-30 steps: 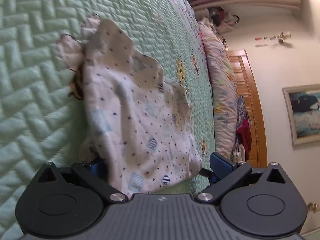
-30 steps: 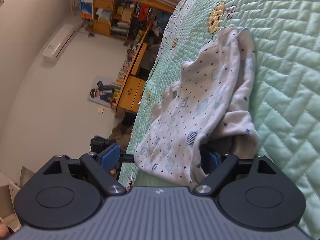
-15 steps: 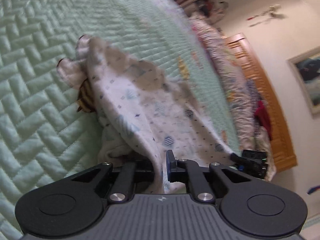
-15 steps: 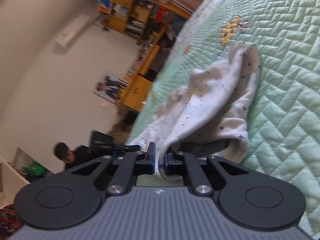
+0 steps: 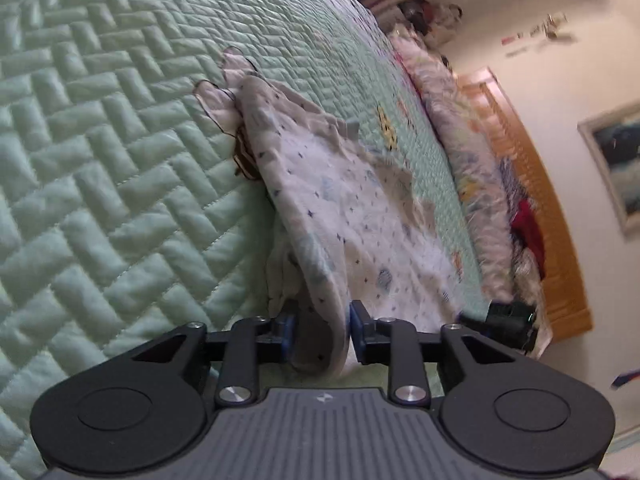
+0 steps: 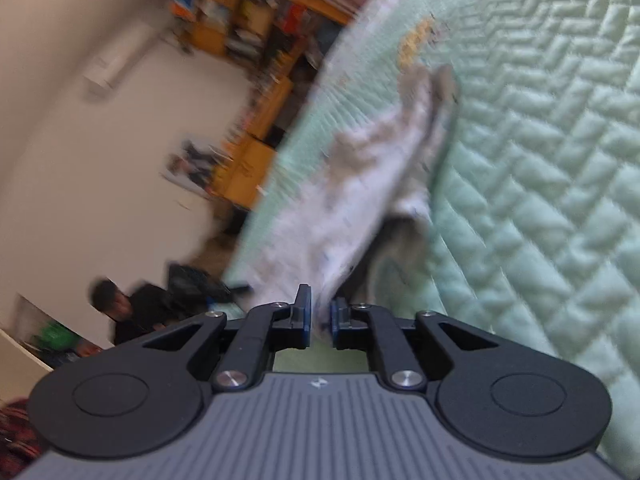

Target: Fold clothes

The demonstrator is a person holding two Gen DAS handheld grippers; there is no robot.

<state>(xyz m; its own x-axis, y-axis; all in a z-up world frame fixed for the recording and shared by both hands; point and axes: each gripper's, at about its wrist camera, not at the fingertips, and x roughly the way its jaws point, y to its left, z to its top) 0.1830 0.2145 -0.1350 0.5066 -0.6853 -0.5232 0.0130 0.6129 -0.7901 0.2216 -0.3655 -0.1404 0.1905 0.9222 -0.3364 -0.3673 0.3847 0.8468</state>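
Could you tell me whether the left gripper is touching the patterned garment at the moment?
Touching. In the left wrist view, the left gripper has its blue pads closed on a fold of the patterned garment.

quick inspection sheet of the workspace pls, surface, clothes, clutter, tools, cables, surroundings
surface: green quilt on a bed.
job's things: one white patterned garment, crumpled, its near edge lifted off the quilt by both tools.
clutter: a dark striped bit under the garment's far end; cannot tell what.
tools: left tool shut on the garment; right tool shut on the garment.
cables: nothing seen.
surroundings: pillows, wooden headboard, picture, shelves, a seated person; right view blurred.
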